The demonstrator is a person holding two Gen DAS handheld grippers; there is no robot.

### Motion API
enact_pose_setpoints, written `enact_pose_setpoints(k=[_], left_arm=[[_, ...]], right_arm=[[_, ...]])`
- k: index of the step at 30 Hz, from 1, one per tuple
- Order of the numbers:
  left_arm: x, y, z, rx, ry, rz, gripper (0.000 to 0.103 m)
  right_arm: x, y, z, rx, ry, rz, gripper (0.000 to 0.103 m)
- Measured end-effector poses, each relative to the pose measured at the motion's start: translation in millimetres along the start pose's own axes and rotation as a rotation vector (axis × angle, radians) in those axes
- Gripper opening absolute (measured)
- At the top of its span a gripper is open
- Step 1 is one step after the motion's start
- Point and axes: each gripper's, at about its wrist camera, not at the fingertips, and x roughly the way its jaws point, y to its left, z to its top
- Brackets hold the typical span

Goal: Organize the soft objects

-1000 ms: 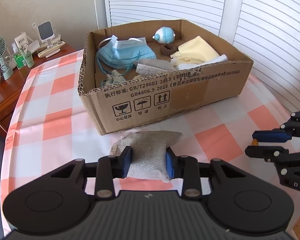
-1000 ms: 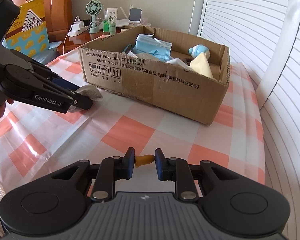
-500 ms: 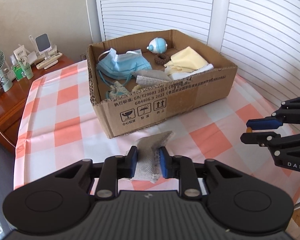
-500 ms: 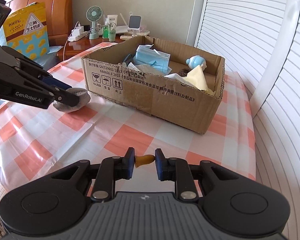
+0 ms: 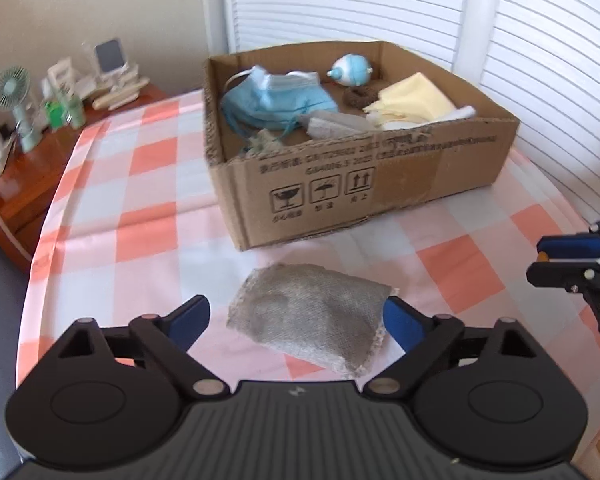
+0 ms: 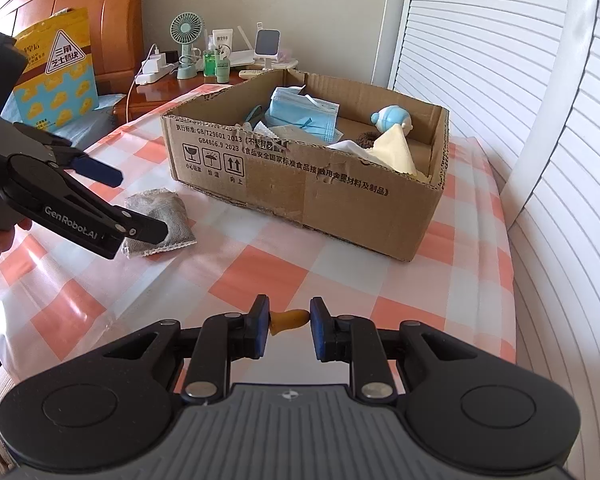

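Note:
A grey woven pouch lies on the checked tablecloth in front of the cardboard box; it also shows in the right wrist view. My left gripper is open, its blue pads on either side of the pouch and apart from it. My right gripper is shut on a small orange soft piece, held over the cloth to the right of the pouch. The box holds blue face masks, a blue-white toy, a yellow cloth and a grey cloth.
A wooden bedside table with a small fan, bottles and chargers stands behind the left end of the table. A yellow bag leans by the headboard. White louvred doors run along the right.
My left gripper held the grey pouch squeezed between its pads; it has now opened wide and the pouch lies flat on the cloth. The right gripper stays shut on the orange piece.

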Motion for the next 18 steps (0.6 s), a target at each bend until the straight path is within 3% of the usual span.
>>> enact_pose_setpoints(k=[3, 5, 7, 18], left_arm=[[2, 7, -2, -0.146, 0.123, -0.016, 0.093], [1, 9, -5, -0.198, 0.142, -0.101, 0.093], [4, 6, -5, -0.204, 0.139, -0.139, 0.093], [30, -16, 18, -0.155, 0.077, -0.056, 0.097]], right_arm=[[2, -1, -1, 0.010, 0.001, -0.003, 0.025], [3, -3, -1, 0.018, 0.002, 0.004, 0.025], [5, -4, -1, 0.015, 0.006, -0.001, 0.025], [3, -8, -3, 0.031, 0.004, -0.003, 0.025]])
